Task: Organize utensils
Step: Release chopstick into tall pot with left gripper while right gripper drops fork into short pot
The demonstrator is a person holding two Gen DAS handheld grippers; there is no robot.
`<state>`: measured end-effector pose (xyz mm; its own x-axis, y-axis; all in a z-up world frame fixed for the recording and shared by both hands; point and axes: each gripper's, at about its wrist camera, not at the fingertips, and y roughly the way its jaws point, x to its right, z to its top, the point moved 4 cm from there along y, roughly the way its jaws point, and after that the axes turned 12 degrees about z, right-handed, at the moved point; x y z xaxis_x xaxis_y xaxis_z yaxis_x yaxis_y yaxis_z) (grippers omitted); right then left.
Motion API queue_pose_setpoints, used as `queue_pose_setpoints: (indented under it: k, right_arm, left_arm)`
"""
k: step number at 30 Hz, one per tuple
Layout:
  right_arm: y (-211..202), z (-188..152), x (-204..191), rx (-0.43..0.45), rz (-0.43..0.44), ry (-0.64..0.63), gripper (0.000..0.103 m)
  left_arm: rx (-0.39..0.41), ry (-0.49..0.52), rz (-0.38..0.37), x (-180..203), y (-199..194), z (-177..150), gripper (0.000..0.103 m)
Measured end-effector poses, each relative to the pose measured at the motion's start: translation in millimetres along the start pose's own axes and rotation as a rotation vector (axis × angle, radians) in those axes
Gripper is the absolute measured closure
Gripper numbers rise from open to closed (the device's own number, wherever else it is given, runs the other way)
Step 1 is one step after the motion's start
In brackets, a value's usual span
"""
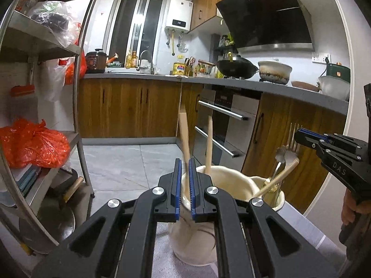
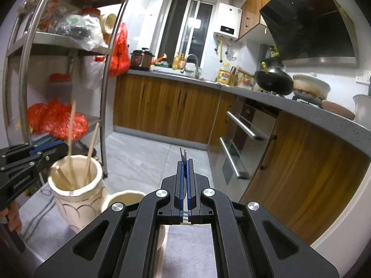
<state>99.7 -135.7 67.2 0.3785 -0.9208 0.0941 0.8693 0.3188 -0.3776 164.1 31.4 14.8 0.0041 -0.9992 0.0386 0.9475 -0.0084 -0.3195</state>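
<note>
Pinched between the left gripper's point(image 1: 184, 180) blue pads, a wooden utensil point(image 1: 184, 134) stands in the tall cream jar point(image 2: 76, 199). Right gripper point(image 2: 184, 180) clamps a metal fork point(image 1: 293, 139) above the smaller cream cup point(image 1: 278, 199).

1. The large crock point(image 1: 197, 220) stands directly before my left gripper point(image 1: 184, 190), with wooden utensils point(image 1: 209, 143) in it.
2. The small holder point(image 1: 271, 192) sits just right of the crock.
3. Both stand on a cloth point(image 2: 190, 250).
4. The shelf rack point(image 1: 46, 106) stands left.
</note>
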Motion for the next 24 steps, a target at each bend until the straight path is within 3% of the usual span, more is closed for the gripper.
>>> queue_pose_setpoints:
  k: [11, 17, 19, 24]
  right_arm:
    - [8, -5, 3, -0.036, 0.012, 0.037, 0.1]
    - [7, -5, 4, -0.038, 0.013, 0.047, 0.097]
    - [6, -4, 6, -0.032, 0.021, 0.058, 0.083]
    - [-3, -2, 8, -0.005, 0.032, 0.074, 0.07]
  left_arm:
    - [-0.014, 0.018, 0.021, 0, 1, 0, 0.094]
    - [-0.012, 0.025, 0.033, -2, -3, 0, 0.072]
    - [-0.01, 0.023, 0.037, -3, -5, 1, 0.066]
    - [-0.001, 0.014, 0.048, -9, -13, 5, 0.048]
